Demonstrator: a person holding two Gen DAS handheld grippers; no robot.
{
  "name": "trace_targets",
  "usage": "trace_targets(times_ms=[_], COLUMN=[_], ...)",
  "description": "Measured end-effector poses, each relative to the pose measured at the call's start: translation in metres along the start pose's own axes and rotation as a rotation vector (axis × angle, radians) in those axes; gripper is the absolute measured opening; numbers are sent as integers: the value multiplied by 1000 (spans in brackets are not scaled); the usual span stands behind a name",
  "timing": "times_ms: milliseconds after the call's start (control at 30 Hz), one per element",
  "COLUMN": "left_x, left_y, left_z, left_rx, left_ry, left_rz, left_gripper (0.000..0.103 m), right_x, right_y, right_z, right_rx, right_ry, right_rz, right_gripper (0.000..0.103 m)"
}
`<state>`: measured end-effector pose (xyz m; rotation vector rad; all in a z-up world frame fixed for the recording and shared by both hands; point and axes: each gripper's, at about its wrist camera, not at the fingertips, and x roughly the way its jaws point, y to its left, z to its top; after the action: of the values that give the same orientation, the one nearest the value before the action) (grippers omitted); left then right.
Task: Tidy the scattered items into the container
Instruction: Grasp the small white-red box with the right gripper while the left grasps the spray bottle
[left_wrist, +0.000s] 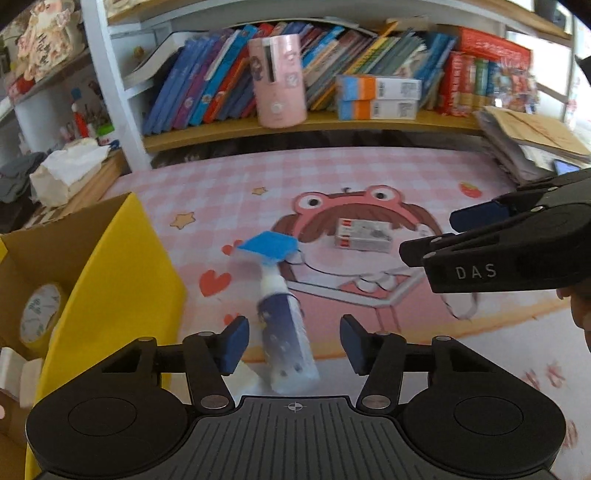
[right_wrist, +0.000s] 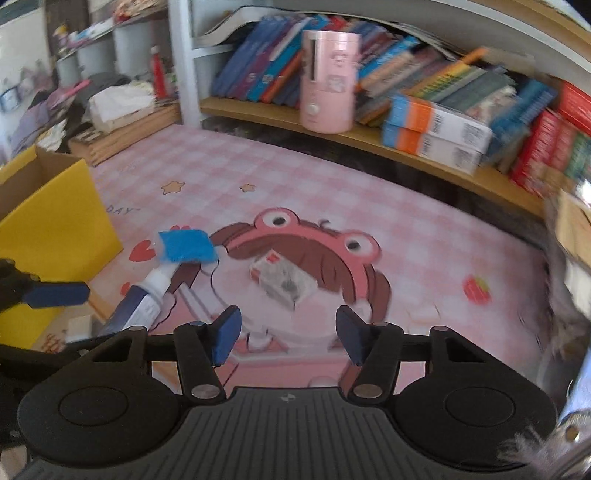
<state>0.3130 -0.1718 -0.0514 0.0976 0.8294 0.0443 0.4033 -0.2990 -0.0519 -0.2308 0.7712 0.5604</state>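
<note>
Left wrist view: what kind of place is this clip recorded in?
Most likely a child's study desk at home. A pink checked cartoon desk mat covers the surface, a shelf of children's books runs behind it, and a pink cartoon canister stands on that shelf. A yellow cardboard box sits at the left.

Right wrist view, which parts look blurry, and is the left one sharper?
Right wrist view: the small white carton and the right-hand bookshelf edge smear with motion blur; left wrist view: the blue-capped navy tube is slightly soft, its gripper crisp.
</note>
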Motion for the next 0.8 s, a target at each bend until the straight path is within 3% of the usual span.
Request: trace_targets(times_ms=[167,367,533,633,800], left_x=[20,38,47,48,47], left_y=[3,10,12,12,10], left_z=[9,9,6,3,3], left_rx=[-28,-111,-142,-153,-146], left_ry=[37,104,142,137,138], left_rz=[24,-4,-20,-18,-28], left_gripper=[51,43,37,35,31], right_x=[32,62,83,84,79], right_y=[-5,-8,-13,-15,-11], right_z=[14,24,26,25,21], right_rx=[-122,-162,-154,-146,-168], right_ry=[-8,21,89,91,82], right_rz=[52,97,117,137,140], right_gripper=[56,56,46,43,30])
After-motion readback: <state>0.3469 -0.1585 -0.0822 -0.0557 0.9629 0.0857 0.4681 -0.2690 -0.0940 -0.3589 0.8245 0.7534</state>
